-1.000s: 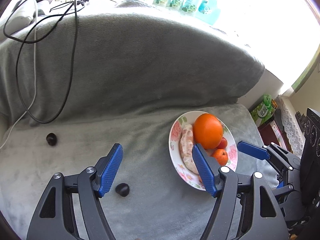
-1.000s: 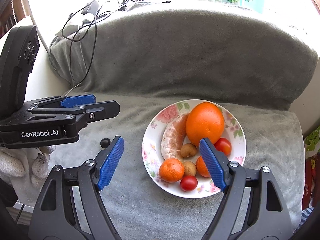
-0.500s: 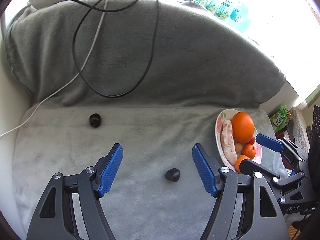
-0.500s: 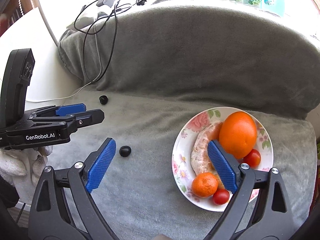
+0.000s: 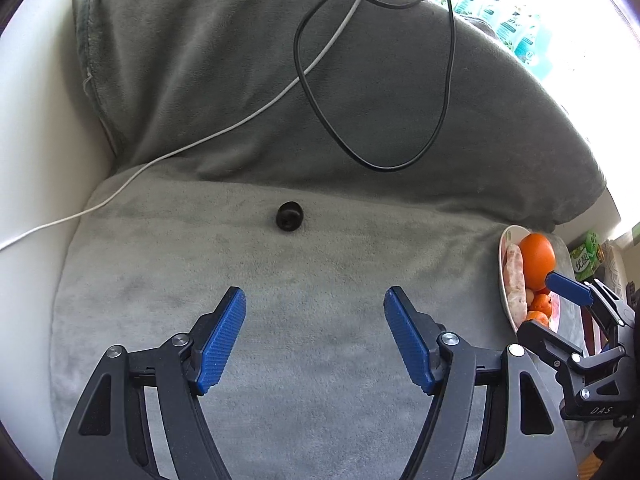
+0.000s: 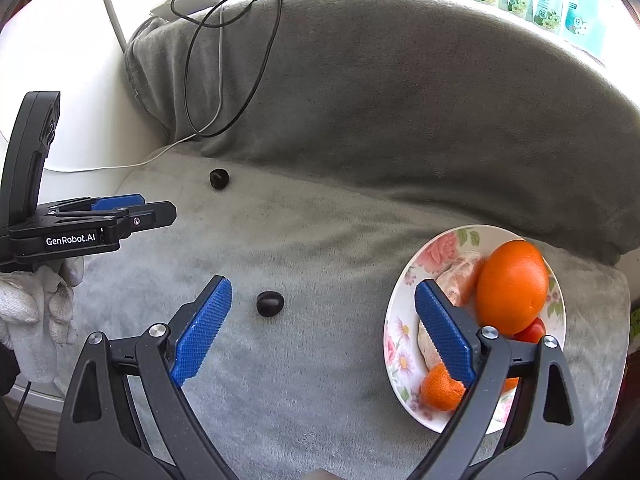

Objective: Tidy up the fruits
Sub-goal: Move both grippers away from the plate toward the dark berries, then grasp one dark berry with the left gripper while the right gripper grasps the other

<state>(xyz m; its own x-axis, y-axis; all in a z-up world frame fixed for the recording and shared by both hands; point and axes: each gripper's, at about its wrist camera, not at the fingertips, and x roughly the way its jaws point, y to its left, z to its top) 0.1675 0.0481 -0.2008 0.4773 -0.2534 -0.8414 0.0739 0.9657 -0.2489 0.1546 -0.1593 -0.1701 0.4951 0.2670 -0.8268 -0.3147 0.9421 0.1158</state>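
Both grippers have swung leftward away from the floral-rimmed white ceramic plate (image 6: 404,304), and the right gripper (image 6: 322,330) has just been spreading its blue fingers, which stand wide and empty around a small dark oval fruit (image 6: 270,303) on the grey plush blanket (image 6: 320,232) left of the plate. One right finger hides part of the plate's peeled citrus, small mandarin and red tomato beside the large round orange (image 6: 512,284). The left gripper (image 5: 316,340), half-open and empty, hangs over bare blanket short of a second dark fruit (image 5: 289,216) far left of the plate, with clear blanket around both.
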